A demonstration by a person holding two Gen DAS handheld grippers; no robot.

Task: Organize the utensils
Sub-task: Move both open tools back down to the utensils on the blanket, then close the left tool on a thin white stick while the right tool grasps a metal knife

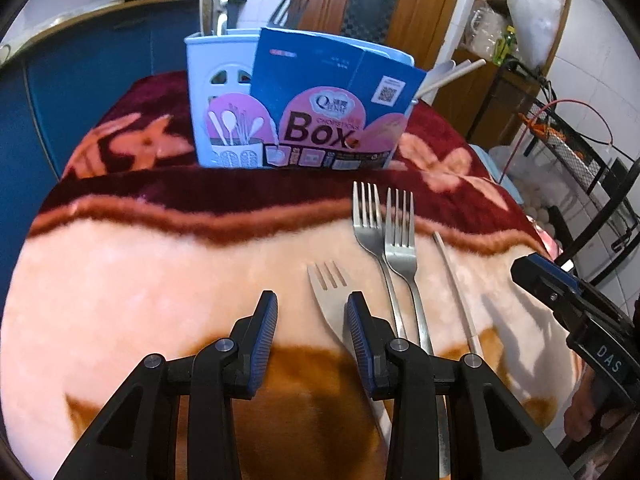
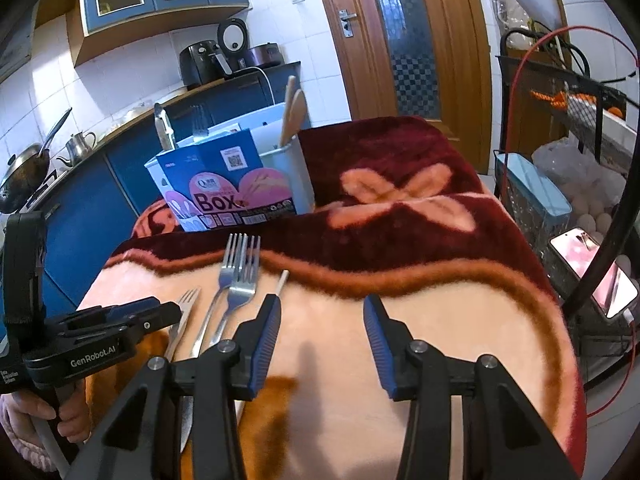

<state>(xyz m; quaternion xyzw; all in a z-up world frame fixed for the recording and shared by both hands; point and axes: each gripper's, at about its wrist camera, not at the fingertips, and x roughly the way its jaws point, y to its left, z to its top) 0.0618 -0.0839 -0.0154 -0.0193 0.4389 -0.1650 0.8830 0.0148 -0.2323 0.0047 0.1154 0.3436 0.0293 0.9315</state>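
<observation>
Three metal forks lie on the blanket: a short one (image 1: 326, 300) beside my left gripper's right finger, and two longer ones (image 1: 370, 224) (image 1: 401, 240) side by side further right. A thin chopstick (image 1: 452, 280) lies right of them. My left gripper (image 1: 312, 300) is open and empty, low over the blanket, just left of the short fork. My right gripper (image 2: 322, 306) is open and empty, right of the forks (image 2: 240, 276) and chopstick (image 2: 281, 282). A pale utensil holder (image 1: 216, 100) with a blue "Box" label (image 1: 332, 108) stands at the back, with utensils in it.
A pink and maroon blanket (image 1: 140, 280) covers the table. Blue kitchen cabinets (image 2: 80, 216) stand at left, a wooden door (image 2: 404, 40) behind. A wire rack (image 2: 580, 120), a phone (image 2: 592, 272) and bags stand at right.
</observation>
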